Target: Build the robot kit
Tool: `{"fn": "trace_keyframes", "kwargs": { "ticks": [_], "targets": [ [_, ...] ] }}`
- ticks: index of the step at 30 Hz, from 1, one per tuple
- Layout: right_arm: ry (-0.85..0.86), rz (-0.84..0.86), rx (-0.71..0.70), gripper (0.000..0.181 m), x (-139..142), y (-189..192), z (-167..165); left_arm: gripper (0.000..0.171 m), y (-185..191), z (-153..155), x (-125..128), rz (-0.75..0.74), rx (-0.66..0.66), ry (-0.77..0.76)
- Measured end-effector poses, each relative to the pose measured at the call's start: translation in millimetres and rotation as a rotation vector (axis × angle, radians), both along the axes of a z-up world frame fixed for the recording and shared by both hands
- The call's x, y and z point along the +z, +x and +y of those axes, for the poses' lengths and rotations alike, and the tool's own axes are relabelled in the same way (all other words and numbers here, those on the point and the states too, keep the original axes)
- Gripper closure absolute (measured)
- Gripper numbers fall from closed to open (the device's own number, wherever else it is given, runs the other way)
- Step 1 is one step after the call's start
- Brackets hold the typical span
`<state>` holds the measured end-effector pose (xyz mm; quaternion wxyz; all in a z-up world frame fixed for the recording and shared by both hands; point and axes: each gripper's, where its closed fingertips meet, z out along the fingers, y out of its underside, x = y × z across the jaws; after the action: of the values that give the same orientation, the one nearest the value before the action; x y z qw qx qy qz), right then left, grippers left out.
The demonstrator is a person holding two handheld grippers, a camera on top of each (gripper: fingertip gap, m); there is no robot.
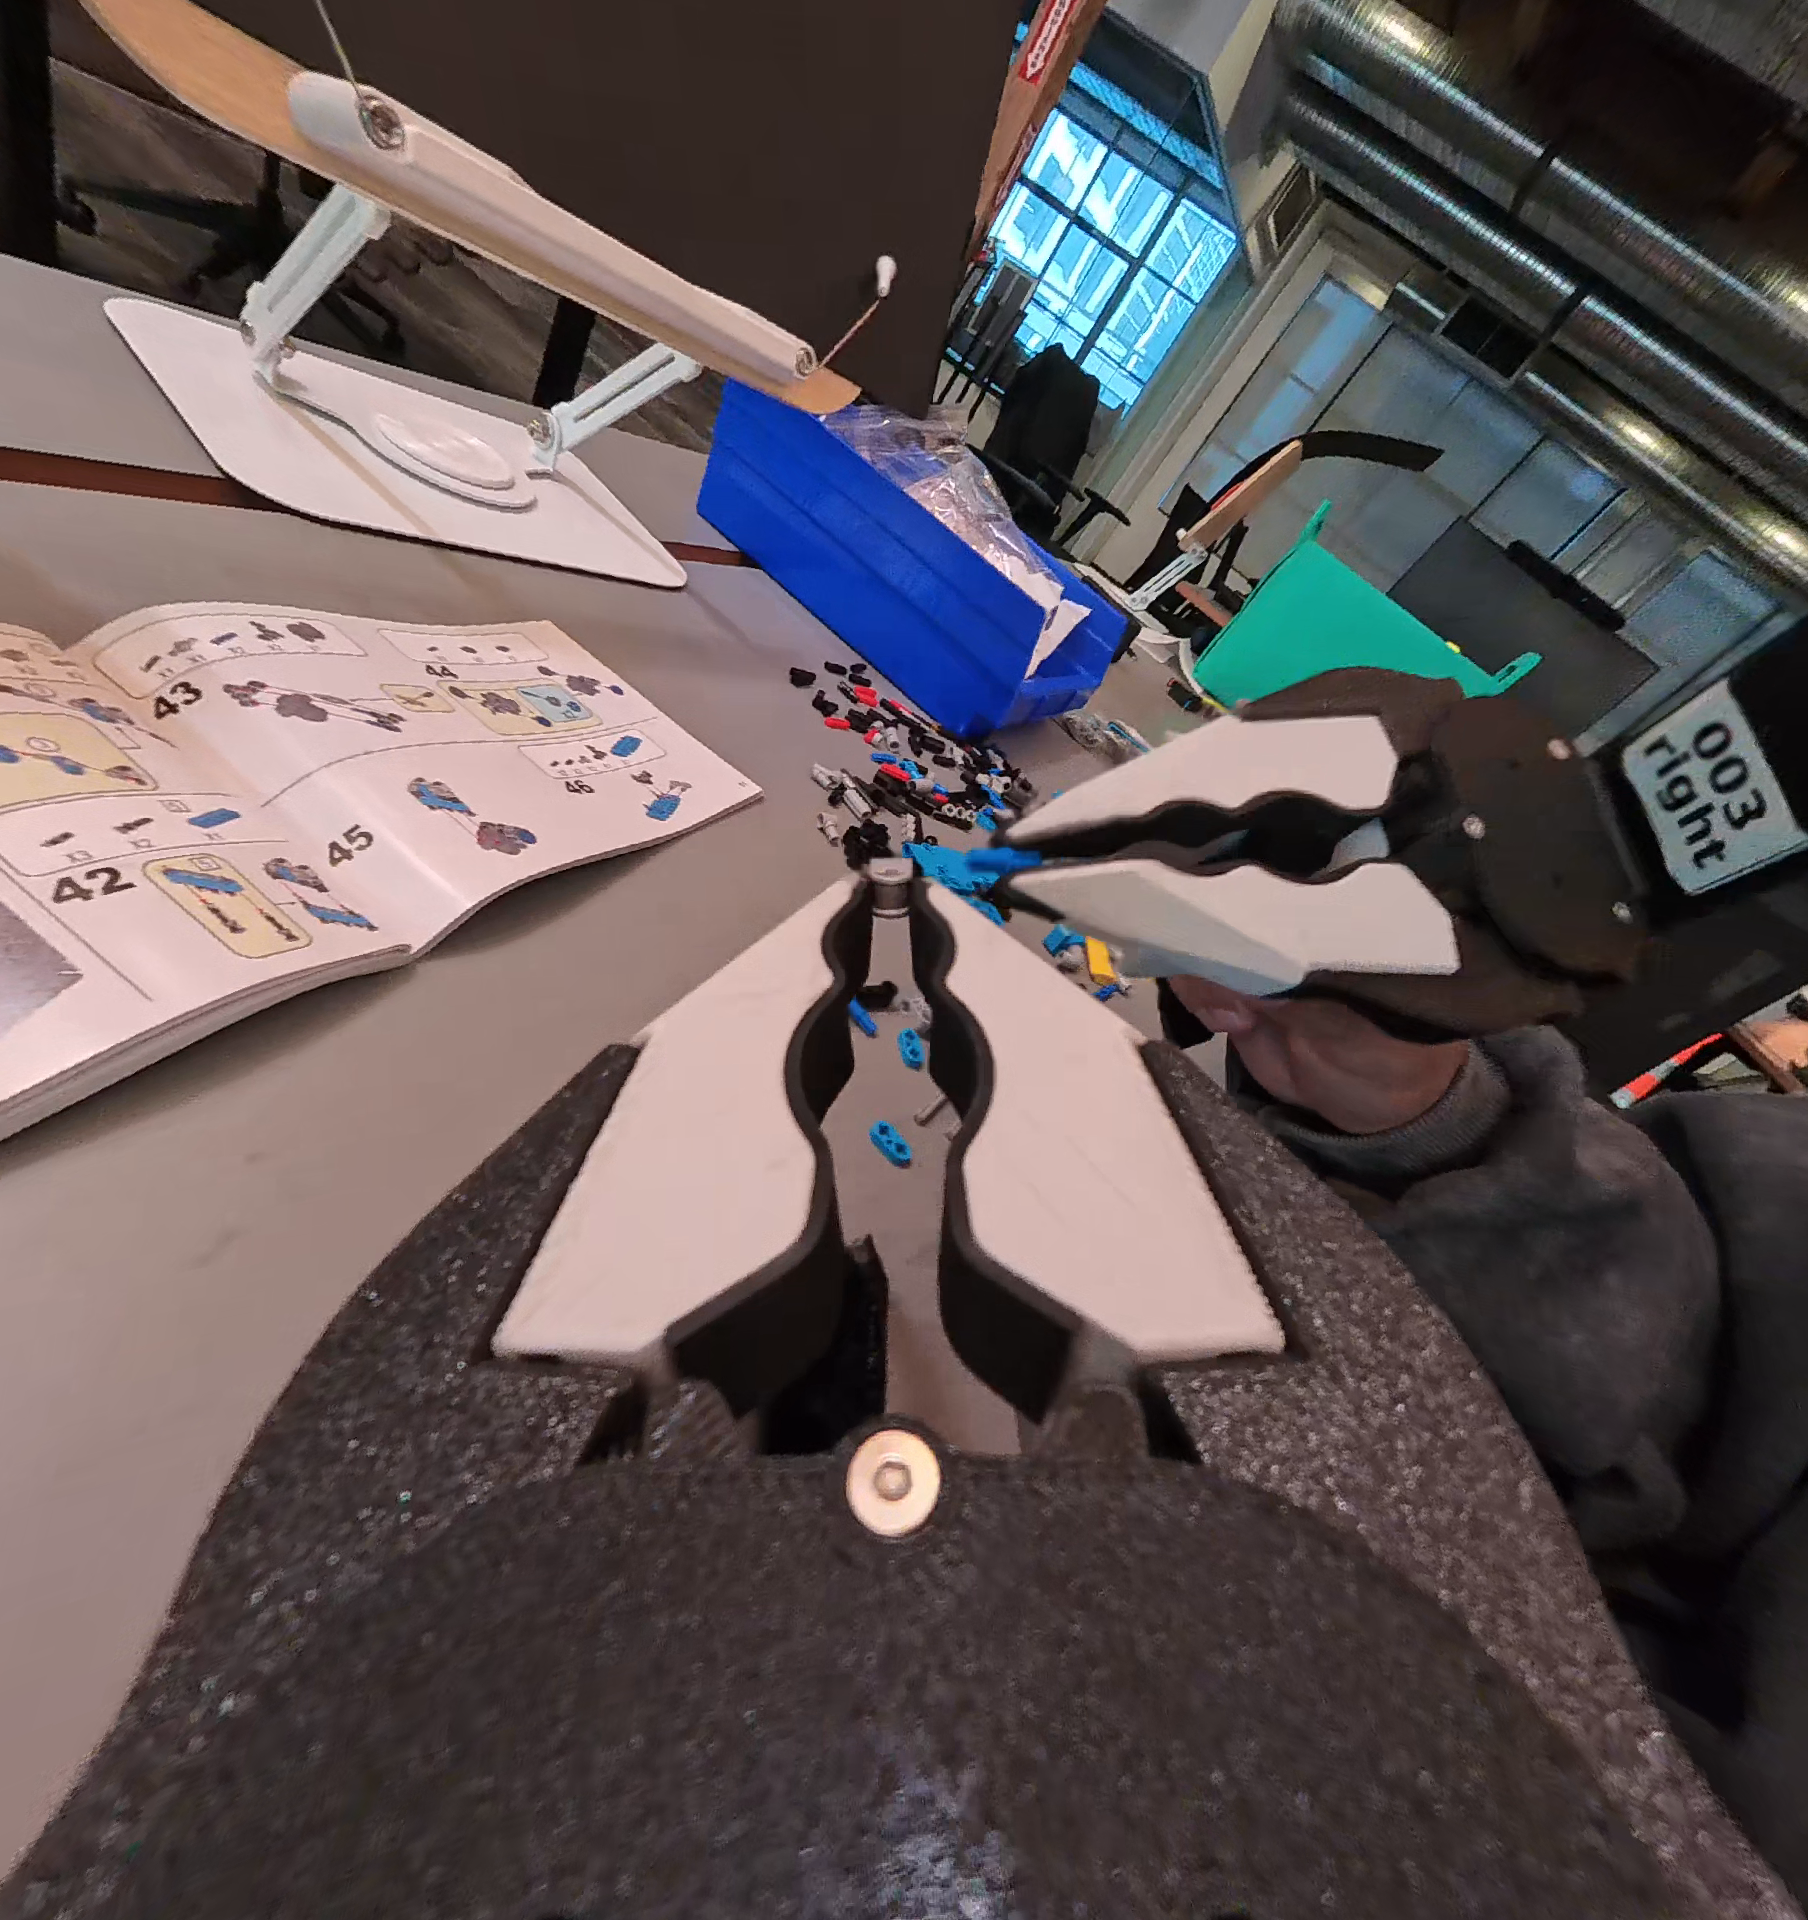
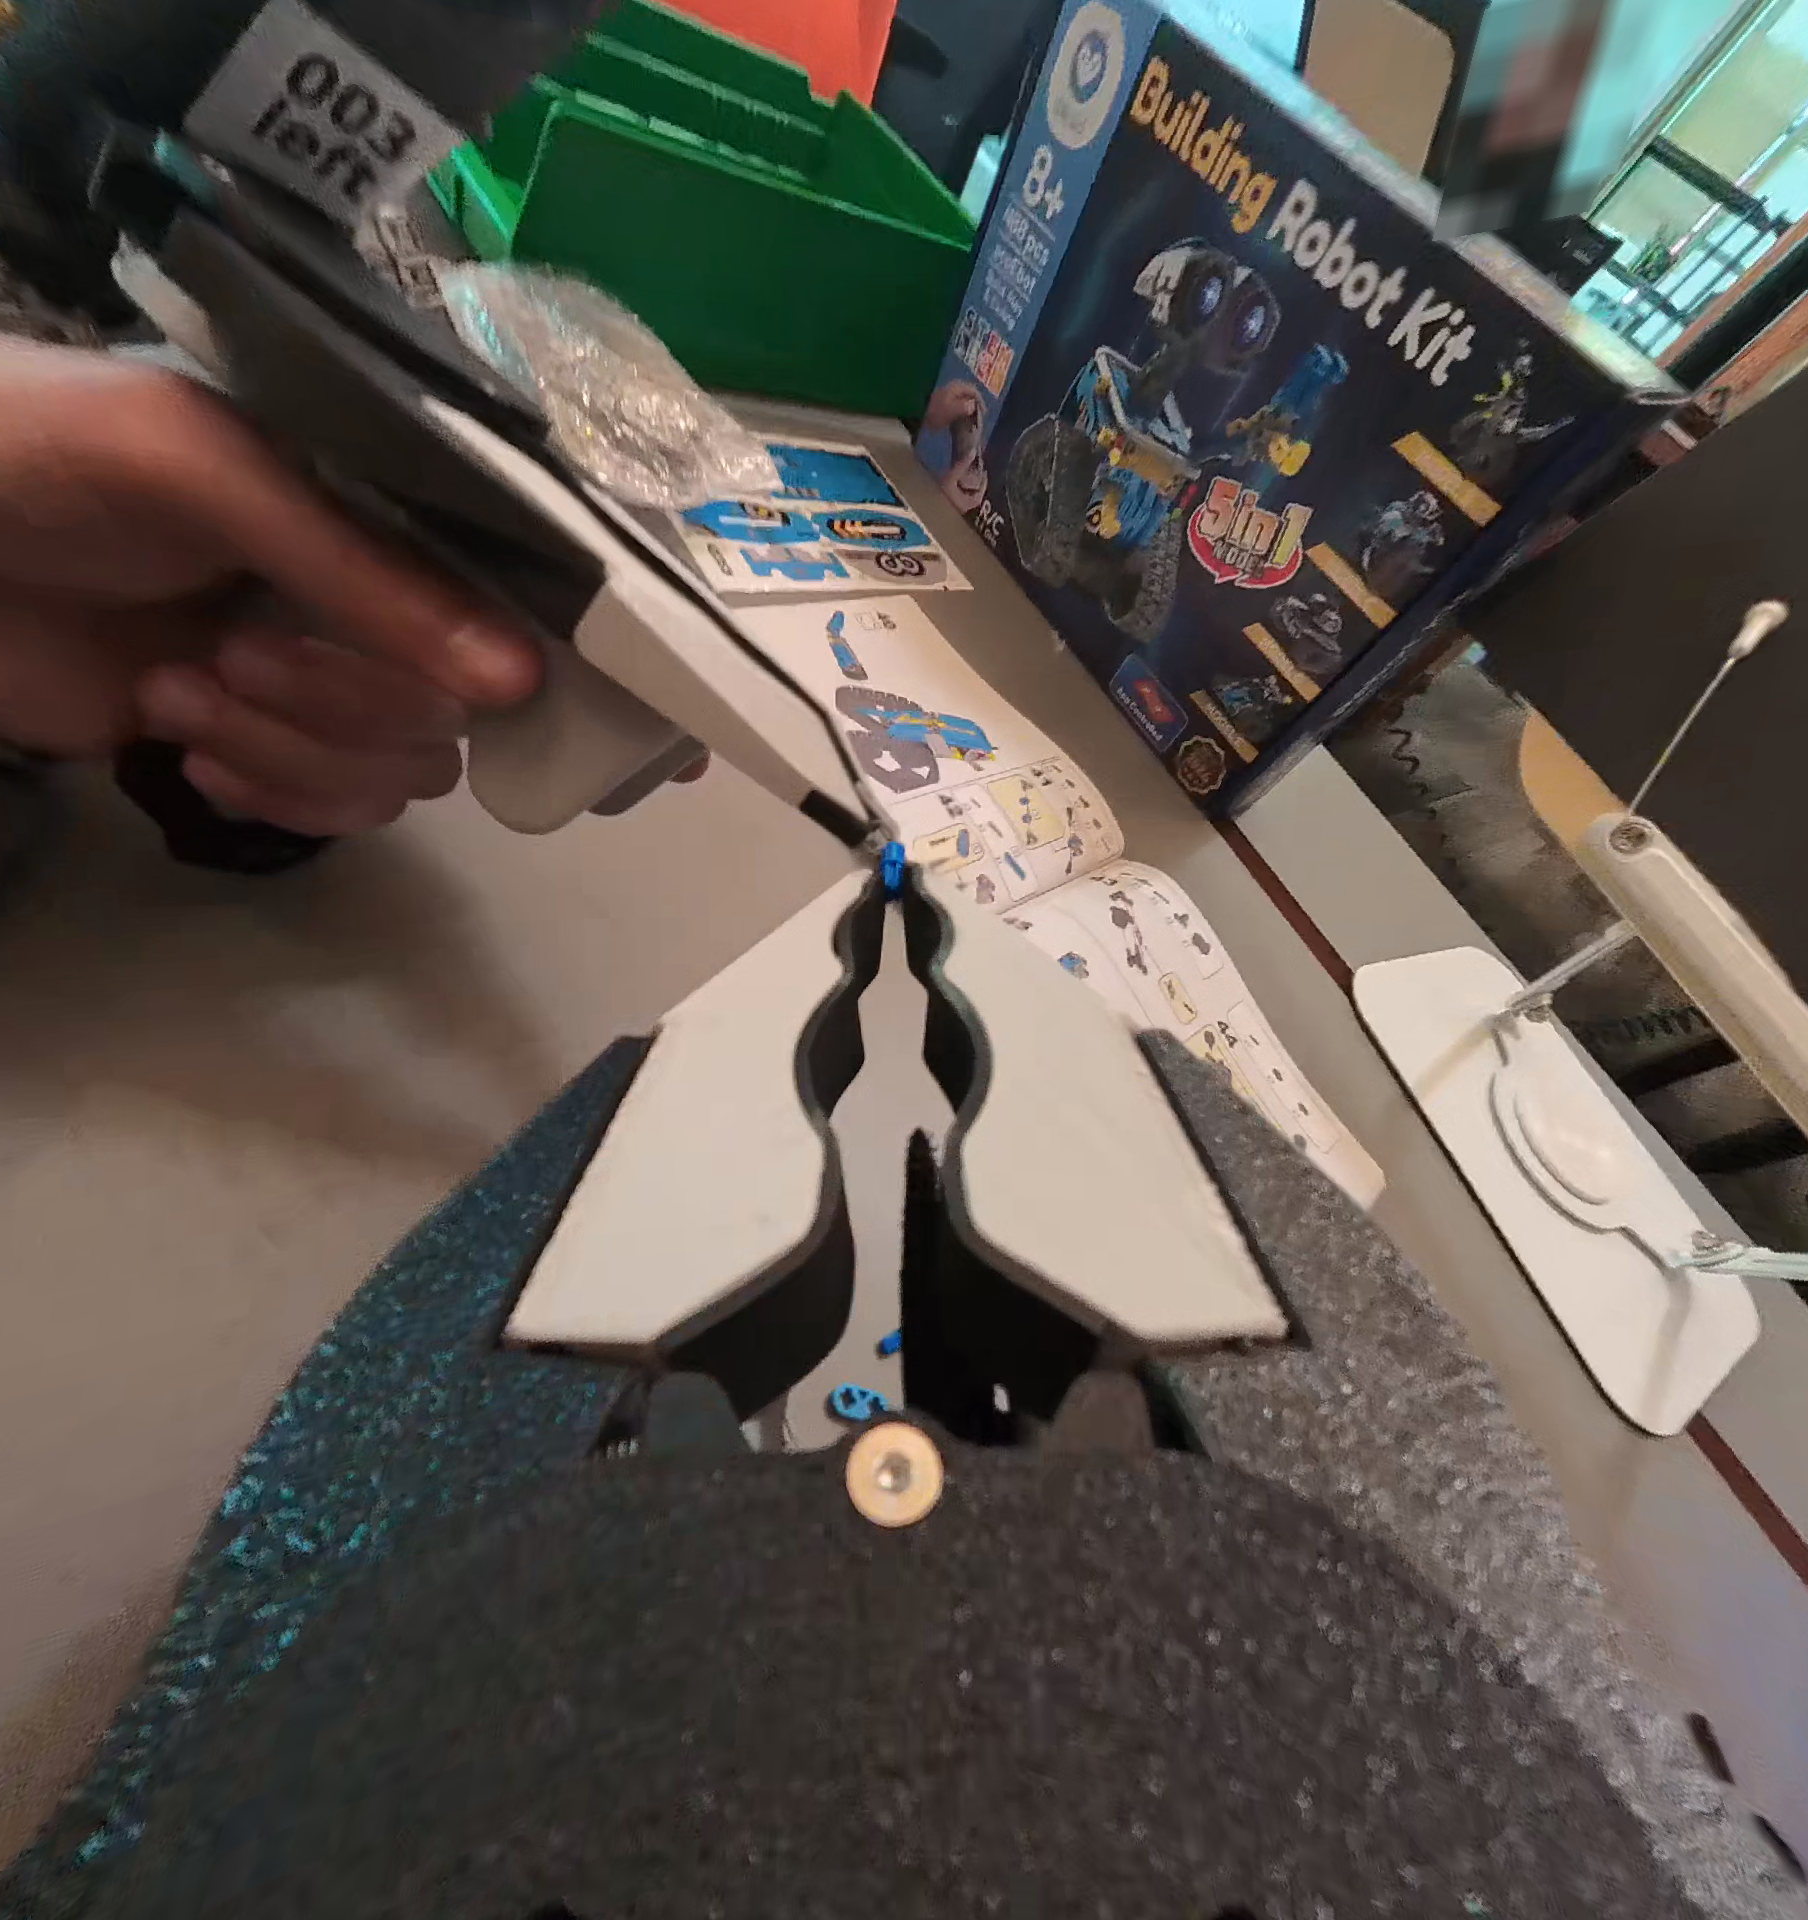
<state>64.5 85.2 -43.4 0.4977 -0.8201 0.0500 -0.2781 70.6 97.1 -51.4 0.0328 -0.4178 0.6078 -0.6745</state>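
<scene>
— So what does the left gripper (image 1: pixel 887 883) hold?
— A small grey cylinder piece (image 1: pixel 889 891), pinched at the very fingertips, above the grey table (image 1: pixel 256 1299).

— And the right gripper (image 2: pixel 892 883)?
— Nearly closed on a blue peg (image 2: pixel 891 865). In the left wrist view it comes in from the right, its tips clamping the blue peg (image 1: pixel 995 859), which joins a larger blue piece (image 1: pixel 947 864) just beside the grey cylinder.

— So the two meet?
— Tip to tip. In the right wrist view the left gripper's dark tip touches or all but touches the peg; the blur hides which.

— What lies around them?
— A scatter of small black, red and blue parts (image 1: pixel 900 758) beyond the tips, with a blue bin (image 1: pixel 858 561) holding clear plastic behind it. An open instruction booklet (image 1: pixel 256 790) lies to the left, a white stand (image 1: pixel 380 447) farther back. From the right wrist view, a sticker sheet (image 2: pixel 827 525), a green bin (image 2: pixel 713 239) and a kit box (image 2: pixel 1243 416) stand at the far side.
</scene>
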Motion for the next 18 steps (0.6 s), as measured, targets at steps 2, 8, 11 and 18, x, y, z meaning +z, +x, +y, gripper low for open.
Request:
{"fn": "trace_keyframes", "kwargs": {
  "ticks": [2,8,11,18],
  "targets": [
    [-0.034,-0.021,0.000,0.178,-5.1,0.3,1.8,0.166,-1.3,-1.9,-1.5,0.008,-0.013,0.005],
    [-0.109,-0.051,-0.009,0.178,-14.1,1.3,3.9,0.166,-2.8,-6.2,-6.0,-0.004,-0.020,0.062],
    [-0.132,-0.074,-0.023,0.178,-14.3,1.5,3.4,0.165,-3.1,-6.7,-6.9,-0.002,-0.024,0.072],
    [-0.257,-0.246,-0.046,0.179,-15.7,-0.9,1.5,0.166,-6.2,-10.0,-8.7,-0.100,-0.007,0.217]
  ]
}}
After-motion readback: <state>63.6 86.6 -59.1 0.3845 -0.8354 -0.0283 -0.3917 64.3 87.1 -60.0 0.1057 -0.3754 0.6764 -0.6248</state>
